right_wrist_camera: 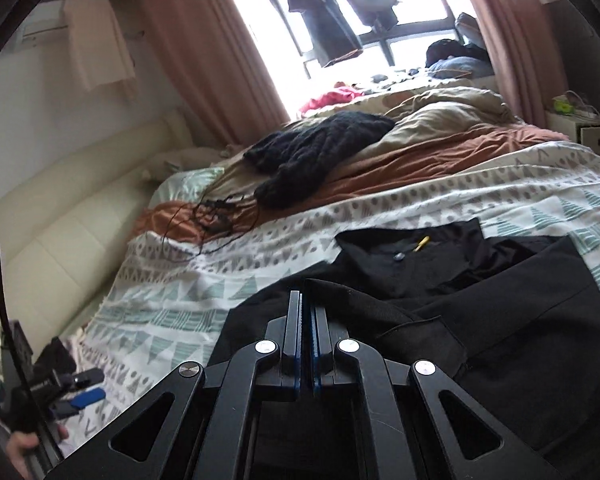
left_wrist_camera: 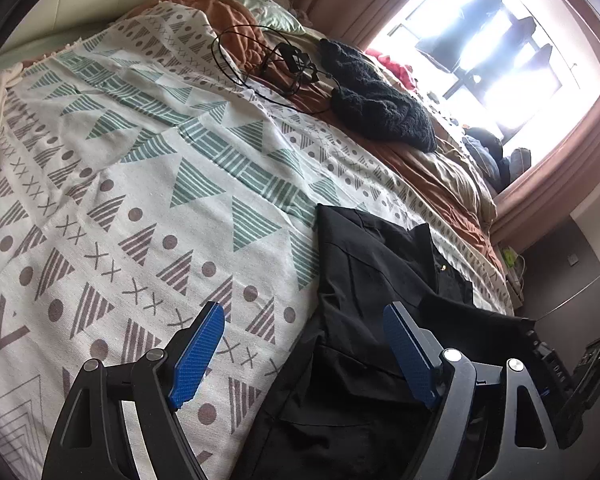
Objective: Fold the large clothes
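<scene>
Cables (left_wrist_camera: 260, 64) and a dark knitted garment (left_wrist_camera: 380, 100) lie far up the patterned bedspread (left_wrist_camera: 120, 200). Nearer, the black garment (right_wrist_camera: 480, 292) lies flat on it. Left gripper (left_wrist_camera: 304, 352) hovers spread wide, empty; right gripper (right_wrist_camera: 306, 320) is pressed together, holding nothing I can make out.

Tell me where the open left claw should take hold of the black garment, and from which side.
Take the black garment at its near-left edge, coming down from above on the patterned blanket side. There the cloth ends in a loose, exposed border lying flat, right below the open left claw, so one pad could probably slip under.
</scene>
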Demonstrator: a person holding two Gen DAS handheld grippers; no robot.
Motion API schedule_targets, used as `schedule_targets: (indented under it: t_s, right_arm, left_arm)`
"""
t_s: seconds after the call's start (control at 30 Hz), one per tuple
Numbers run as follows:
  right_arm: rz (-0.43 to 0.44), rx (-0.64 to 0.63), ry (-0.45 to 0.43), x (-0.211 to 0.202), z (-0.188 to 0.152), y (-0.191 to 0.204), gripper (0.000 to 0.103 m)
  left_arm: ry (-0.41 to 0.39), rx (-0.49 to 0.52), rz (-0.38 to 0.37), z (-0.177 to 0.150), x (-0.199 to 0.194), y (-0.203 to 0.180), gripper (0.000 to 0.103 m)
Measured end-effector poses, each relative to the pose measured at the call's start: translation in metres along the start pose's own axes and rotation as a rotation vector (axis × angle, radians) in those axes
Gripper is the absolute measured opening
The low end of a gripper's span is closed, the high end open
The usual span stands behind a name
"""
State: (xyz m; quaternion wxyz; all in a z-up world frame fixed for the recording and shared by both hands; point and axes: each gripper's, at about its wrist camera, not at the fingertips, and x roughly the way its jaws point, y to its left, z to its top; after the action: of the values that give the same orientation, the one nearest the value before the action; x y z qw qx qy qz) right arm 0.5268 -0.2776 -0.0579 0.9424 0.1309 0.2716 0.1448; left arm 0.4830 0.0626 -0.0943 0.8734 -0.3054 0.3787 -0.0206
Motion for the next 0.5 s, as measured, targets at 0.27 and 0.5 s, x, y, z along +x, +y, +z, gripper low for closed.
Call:
schedule_targets:
  t_s: [0.27,0.5]
  right_arm:
    - [0.179,0.086,0.311,0.042,-0.060,0.031,0.068]
    - [0.120,0.212,0.323,-0.001,-0.065,-0.008,0.068]
  left_arm:
    - [-0.002,0.000,0.012,0.005,-0.005,0.006,0.082]
    - [0.008,0.060,0.004,0.000,-0.004,-0.011,0.082]
